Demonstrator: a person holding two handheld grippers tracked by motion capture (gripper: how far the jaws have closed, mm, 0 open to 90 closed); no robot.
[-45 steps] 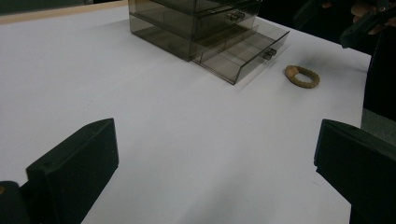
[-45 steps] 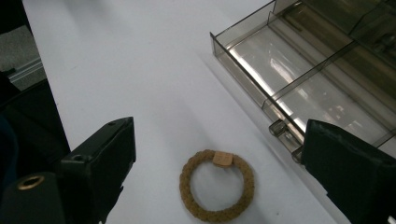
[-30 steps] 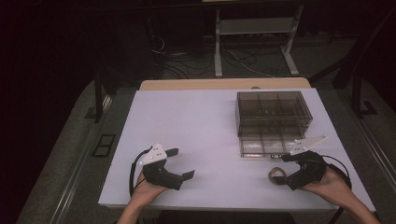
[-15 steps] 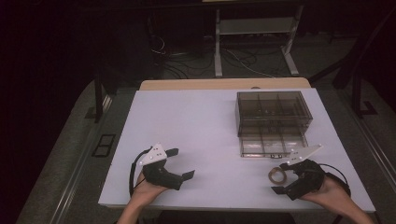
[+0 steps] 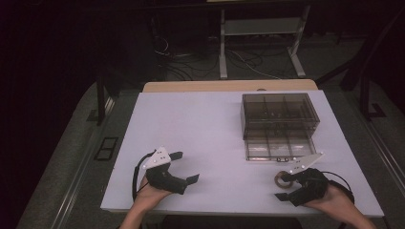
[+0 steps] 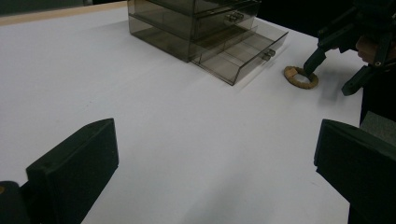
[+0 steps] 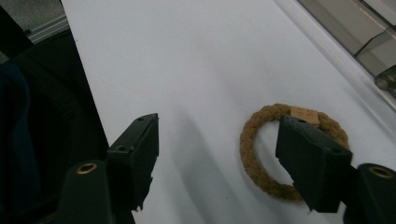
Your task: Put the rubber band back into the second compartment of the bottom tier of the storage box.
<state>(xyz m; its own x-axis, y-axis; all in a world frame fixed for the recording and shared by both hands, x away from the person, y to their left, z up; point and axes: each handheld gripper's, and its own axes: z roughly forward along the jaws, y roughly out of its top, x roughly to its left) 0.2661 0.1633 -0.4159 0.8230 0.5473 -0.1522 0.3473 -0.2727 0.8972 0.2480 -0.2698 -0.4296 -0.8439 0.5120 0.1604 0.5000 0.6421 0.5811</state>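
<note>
At the bottom right of the high view, the right claw point(image 5: 286, 187) sits low over the near edge of the white counter point(image 5: 200, 129), jaws spread wide and holding nothing. In the right gripper view a brown rope ring point(image 7: 289, 150) lies flat on the counter at the right of the frame. One jaw hangs over the ring's opening, near the small tan tag on its band, while the other jaw stands well off to the left over bare counter. So the ring is not centred between the jaws; it lies toward the right-hand jaw, and my judgement is that the claw must shift that way, or catch just the near side of the band, before closing.

At the bottom left of the high view the left claw point(image 5: 184, 167) rests on the counter, also wide open and empty, well apart from the ring point(image 5: 282, 179). The right hand is clearly the nearer one.

Farther back, right of centre, stands a smoky clear drawer box point(image 5: 278, 114) with its lowest drawer point(image 5: 272, 149) pulled out toward the ring, just beyond it.
</note>
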